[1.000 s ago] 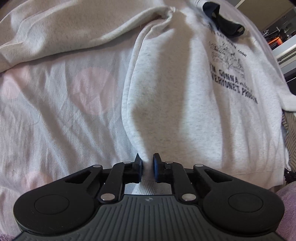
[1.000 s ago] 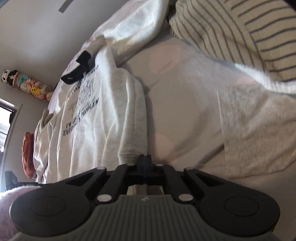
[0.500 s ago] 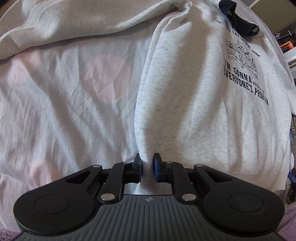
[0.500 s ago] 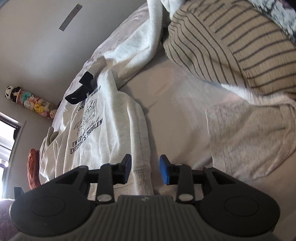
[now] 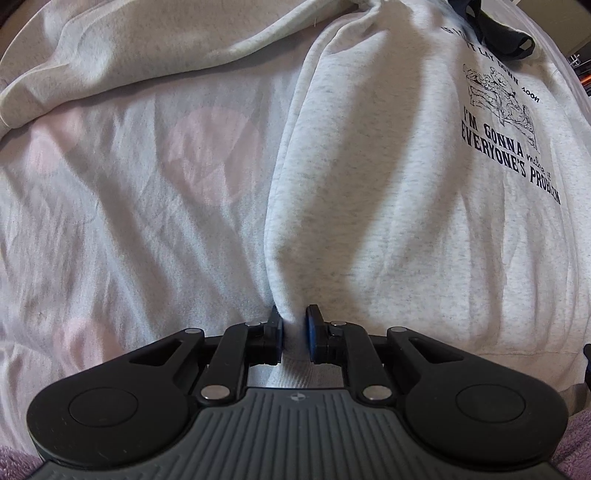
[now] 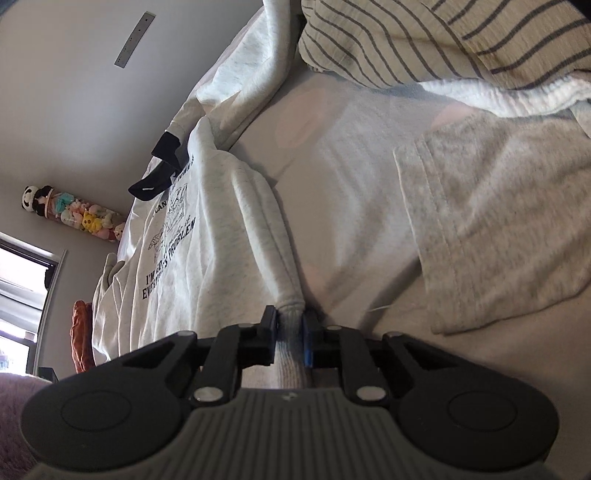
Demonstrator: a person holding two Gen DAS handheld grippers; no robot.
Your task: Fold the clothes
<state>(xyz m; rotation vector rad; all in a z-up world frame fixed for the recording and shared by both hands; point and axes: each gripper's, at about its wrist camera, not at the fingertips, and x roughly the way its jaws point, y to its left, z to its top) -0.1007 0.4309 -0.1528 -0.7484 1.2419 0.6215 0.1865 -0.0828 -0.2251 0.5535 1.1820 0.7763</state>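
A light grey sweatshirt point(image 5: 406, 177) with dark printed text lies face up on the bed. My left gripper point(image 5: 294, 325) is shut on a pinch of its hem at the lower side edge. In the right wrist view the sweatshirt point(image 6: 207, 258) has a sleeve folded along its side, ending in a ribbed cuff point(image 6: 291, 314). My right gripper point(image 6: 290, 325) is shut on that cuff. The other sleeve point(image 5: 147, 55) stretches away to the upper left in the left wrist view.
The bed sheet point(image 5: 129, 203) is white with pale pink dots. A striped pillow point(image 6: 424, 37) and a grey garment point(image 6: 498, 221) lie to the right. A dark strap point(image 5: 495, 33) lies at the sweatshirt's neck. Plush toys point(image 6: 74, 214) hang on the wall.
My right gripper opened, slid over the sleeve cuff and shut on it. My left gripper kept its hold on the hem and drew closer over the sweatshirt.
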